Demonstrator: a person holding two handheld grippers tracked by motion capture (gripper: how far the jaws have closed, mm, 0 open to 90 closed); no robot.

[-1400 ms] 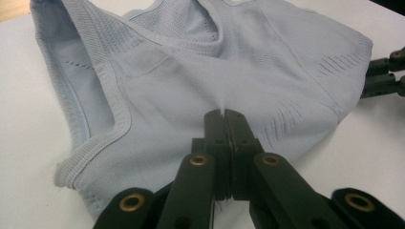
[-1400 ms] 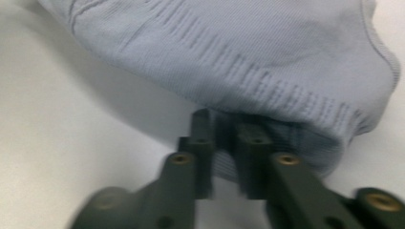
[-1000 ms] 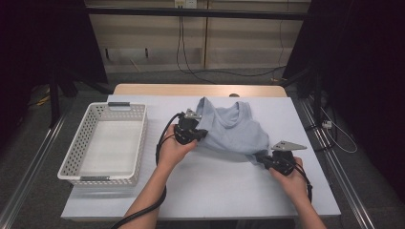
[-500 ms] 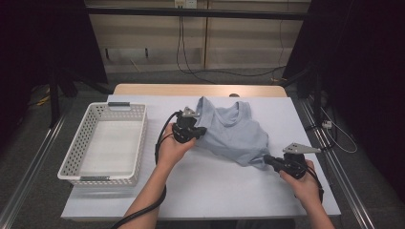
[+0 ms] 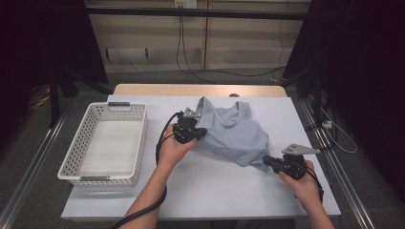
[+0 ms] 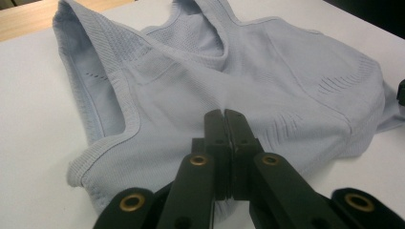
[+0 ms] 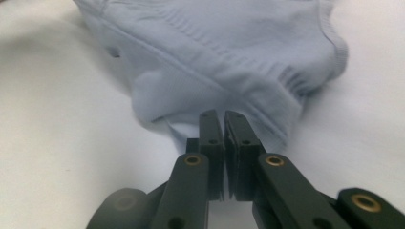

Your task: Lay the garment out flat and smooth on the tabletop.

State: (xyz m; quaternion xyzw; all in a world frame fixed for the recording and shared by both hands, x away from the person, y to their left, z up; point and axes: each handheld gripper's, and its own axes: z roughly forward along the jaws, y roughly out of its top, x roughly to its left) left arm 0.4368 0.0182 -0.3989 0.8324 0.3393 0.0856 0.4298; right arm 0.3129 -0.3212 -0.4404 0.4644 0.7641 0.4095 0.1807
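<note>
Left gripper (image 6: 224,117) jaws pressed together, pinching a fold of the pale blue ribbed knit tank top (image 5: 236,136) near its left hem; the fabric runs under the tips. Right gripper (image 7: 224,118) jaws have just been opening a little: a thin gap shows between them, with the garment's near-right corner at the tips; whether it still grips, I cannot tell. The top lies crumpled at mid-table on the white table sheet (image 5: 215,186), neckline toward the far side. Judgement: the step is spreading or folding the garment. To do it well, the right gripper should re-bite deeper on the hem band, then both should draw apart evenly, kept low, so the knit flattens without slipping. White perforated plastic basket (image 5: 79,160) at the left, well apart from the top, holds nothing.
</note>
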